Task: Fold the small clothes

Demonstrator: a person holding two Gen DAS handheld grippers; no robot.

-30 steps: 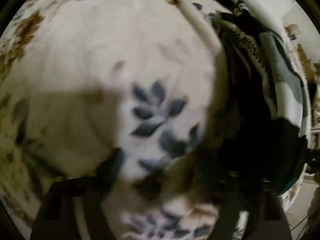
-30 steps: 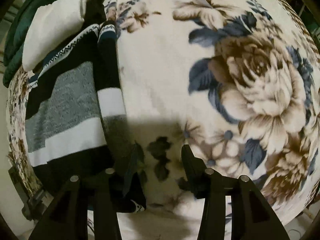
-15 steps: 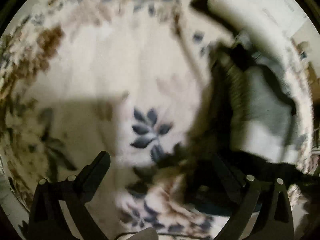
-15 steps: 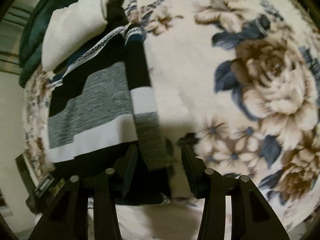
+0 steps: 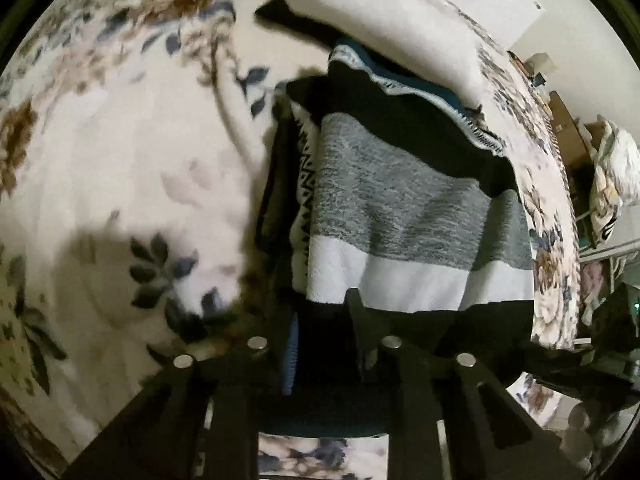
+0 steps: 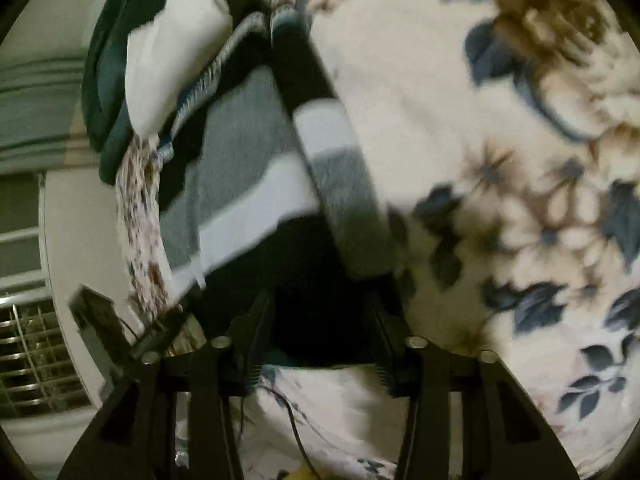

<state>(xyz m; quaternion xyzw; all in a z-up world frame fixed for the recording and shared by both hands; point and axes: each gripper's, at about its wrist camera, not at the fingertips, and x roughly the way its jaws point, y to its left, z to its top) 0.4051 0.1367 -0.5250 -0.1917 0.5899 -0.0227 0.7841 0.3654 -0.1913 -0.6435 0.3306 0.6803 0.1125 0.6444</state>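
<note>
A small knit sweater (image 5: 396, 216) with black, grey and white bands lies partly folded on a floral blanket (image 5: 120, 168). Its sleeve is laid along the body. My left gripper (image 5: 316, 312) sits at the sweater's black bottom hem, jaws narrowed around the hem fabric. In the right wrist view the same sweater (image 6: 248, 176) lies ahead and to the left. My right gripper (image 6: 320, 304) straddles its black hem at the bed's near edge, jaws apart, with dark cloth between them.
A white pillow (image 5: 392, 24) lies on the sweater's far end, with dark green bedding (image 6: 108, 92) behind it. The blanket (image 6: 500, 160) spreads to the right. Beyond the bed edge are a wire rack (image 6: 36, 360) and cluttered room items (image 5: 612, 176).
Both grippers moved sideways onto the sweater's bottom hem. The left gripper, wide open half a second ago, has narrowed around the hem. The right gripper slid left until the hem lay between its fingers.
</note>
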